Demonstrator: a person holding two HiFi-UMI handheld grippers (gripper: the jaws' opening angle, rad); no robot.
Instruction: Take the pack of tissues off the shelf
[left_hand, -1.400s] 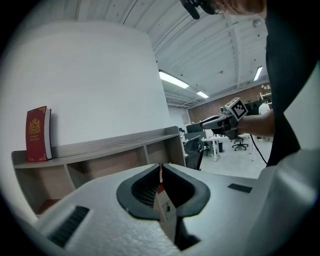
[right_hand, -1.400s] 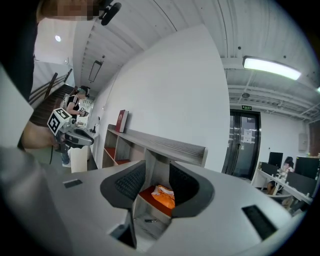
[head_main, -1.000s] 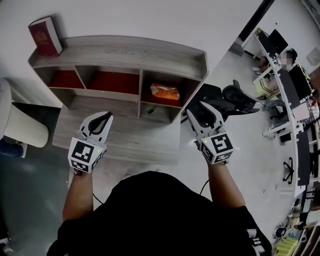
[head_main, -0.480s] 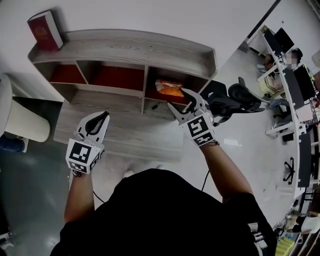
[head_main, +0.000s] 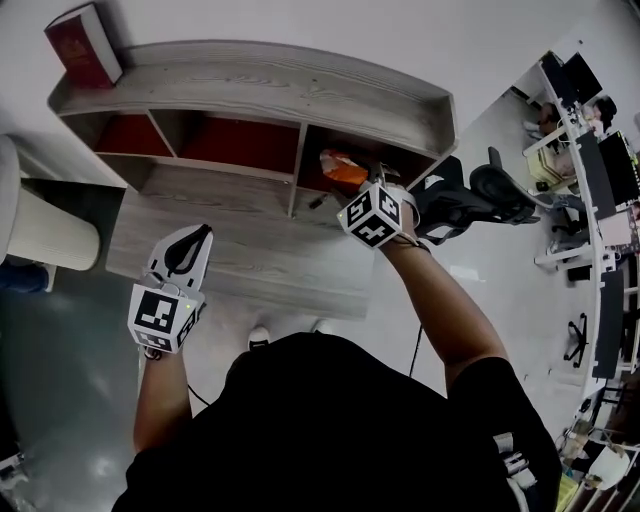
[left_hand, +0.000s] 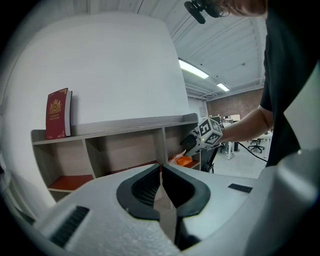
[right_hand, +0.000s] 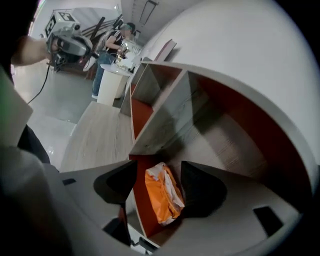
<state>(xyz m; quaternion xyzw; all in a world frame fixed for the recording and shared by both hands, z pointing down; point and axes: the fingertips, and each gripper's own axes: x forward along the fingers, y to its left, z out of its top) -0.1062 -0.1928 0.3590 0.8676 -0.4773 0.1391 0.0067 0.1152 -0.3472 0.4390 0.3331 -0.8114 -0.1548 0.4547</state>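
- Tissues first: the pack of tissues (right_hand: 162, 197) is orange with some white on it, and it lies on the red floor of the right-hand compartment of the shelf (head_main: 300, 95), close to the front edge.
- Seen from the head view, the pack (head_main: 343, 168) shows only partly, just past the marker cube of the right gripper.
- Right gripper (right_hand: 159, 167) reaches into that compartment with its jaws either side of the pack. The jaws are opening, and the pads are not pressing on the pack, though the right one stands very near it.
- Left gripper (left_hand: 160, 170) has its jaws together with nothing between them. It is held over the low wooden platform (head_main: 240, 250) in front of the shelf, well apart from the pack.
- The shelf is pale grey wood with three compartments in a row, each with a red floor. The other two hold nothing that shows.
- A dark red book (head_main: 82, 45) stands on the shelf's top at its left end.
- A white rounded object (head_main: 40, 235) sits left of the platform, and a black office chair (head_main: 480, 195) stands right of the shelf.
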